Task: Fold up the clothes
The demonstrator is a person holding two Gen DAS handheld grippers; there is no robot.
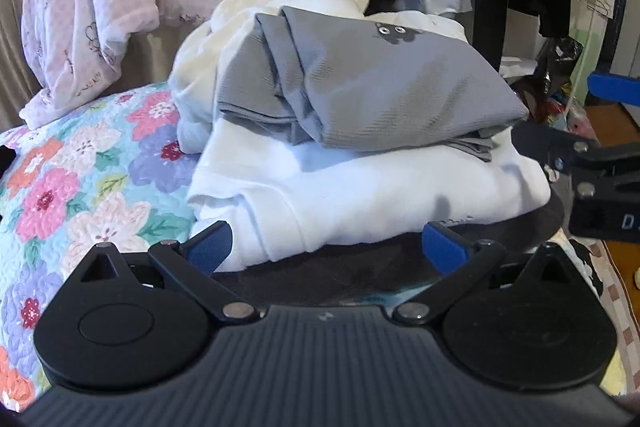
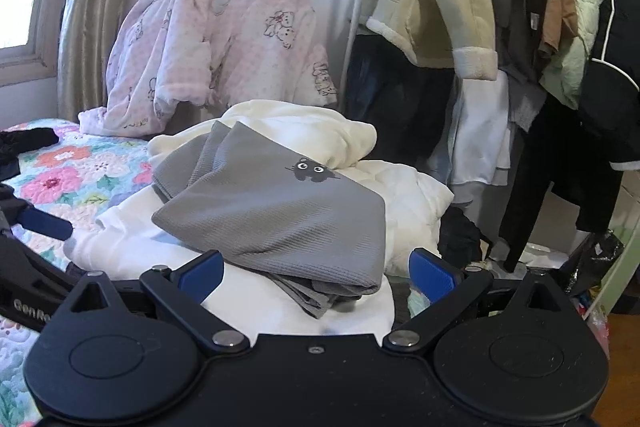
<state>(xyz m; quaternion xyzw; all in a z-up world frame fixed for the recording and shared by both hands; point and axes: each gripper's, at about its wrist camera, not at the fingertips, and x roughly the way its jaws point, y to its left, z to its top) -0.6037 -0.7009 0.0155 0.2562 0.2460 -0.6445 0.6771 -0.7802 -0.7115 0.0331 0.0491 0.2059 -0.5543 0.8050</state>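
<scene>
Nearest the lens: left gripper (image 1: 326, 247), blue fingers (image 1: 210, 247) spread wide, gripping nothing, poised at the near edge of a folded white garment (image 1: 360, 195). Likewise right gripper (image 2: 316, 273), fingers (image 2: 432, 275) parted and empty, low before the same stack. Beneath everything, floral quilt (image 1: 80, 187) covering the bed. Behind, pink quilted robe (image 2: 216, 47) draped upright; at the right, rack of hanging coats (image 2: 500, 27). On the quilt's right edge, cream garment (image 2: 296, 123), rumpled, behind the white one. Topmost, folded grey shirt (image 2: 280, 219) with a small cat print (image 2: 310, 171), resting on the white garment.
</scene>
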